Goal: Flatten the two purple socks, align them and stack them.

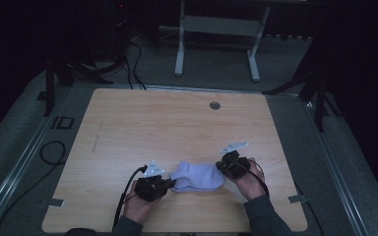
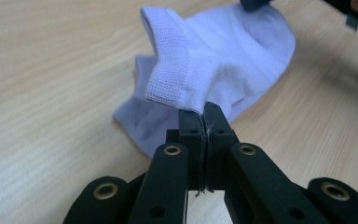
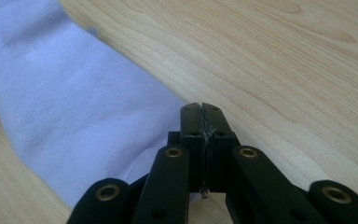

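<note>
A pale lilac sock lies crumpled near the front edge of the wooden table. My left gripper is at its left end. In the left gripper view the jaws are shut on the edge of the sock's ribbed cuff, which stands lifted off the wood. My right gripper is at the sock's right end. In the right gripper view its jaws are pressed together at the rim of the sock, with cloth running under them. A hand holds each gripper.
A round grey grommet sits in the tabletop near the far edge. Black cables lie on the floor at the left. A white metal frame stands behind the table. Tape tabs mark the front corners.
</note>
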Demonstrator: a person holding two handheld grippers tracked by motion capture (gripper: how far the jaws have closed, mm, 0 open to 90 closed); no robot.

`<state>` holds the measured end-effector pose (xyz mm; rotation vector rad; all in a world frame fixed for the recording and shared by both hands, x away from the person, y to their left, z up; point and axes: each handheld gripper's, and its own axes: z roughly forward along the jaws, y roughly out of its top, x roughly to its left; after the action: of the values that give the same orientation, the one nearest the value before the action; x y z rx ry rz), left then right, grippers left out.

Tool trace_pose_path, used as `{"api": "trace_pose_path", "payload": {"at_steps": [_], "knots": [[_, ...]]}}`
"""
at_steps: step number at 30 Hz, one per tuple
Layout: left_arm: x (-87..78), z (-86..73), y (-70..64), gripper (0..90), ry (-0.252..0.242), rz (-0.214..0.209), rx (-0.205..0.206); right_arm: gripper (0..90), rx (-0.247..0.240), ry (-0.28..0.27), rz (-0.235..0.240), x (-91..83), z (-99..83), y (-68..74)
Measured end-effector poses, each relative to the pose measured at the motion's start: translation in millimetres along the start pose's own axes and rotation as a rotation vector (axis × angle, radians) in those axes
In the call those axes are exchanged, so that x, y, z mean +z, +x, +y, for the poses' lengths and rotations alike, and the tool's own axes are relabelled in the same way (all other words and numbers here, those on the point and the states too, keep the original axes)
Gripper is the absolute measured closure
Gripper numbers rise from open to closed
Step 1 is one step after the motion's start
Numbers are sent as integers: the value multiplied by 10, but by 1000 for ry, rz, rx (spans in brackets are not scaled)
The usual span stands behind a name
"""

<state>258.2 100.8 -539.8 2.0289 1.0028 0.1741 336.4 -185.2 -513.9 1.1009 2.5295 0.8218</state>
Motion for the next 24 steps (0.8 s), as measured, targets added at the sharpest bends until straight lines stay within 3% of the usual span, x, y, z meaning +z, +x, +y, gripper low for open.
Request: {"api": "trace_pose_path", "payload": {"at_steps": [13, 17, 24], "knots": [[102, -68, 43, 856, 79, 58, -4, 875, -26, 35, -19, 103, -45, 30], [92, -60, 59, 750, 71, 95, -1, 770, -34, 42, -31, 122, -61, 44], [7, -21, 111, 617, 31, 136, 7, 628, 3, -29, -32, -5, -80, 29]]}}
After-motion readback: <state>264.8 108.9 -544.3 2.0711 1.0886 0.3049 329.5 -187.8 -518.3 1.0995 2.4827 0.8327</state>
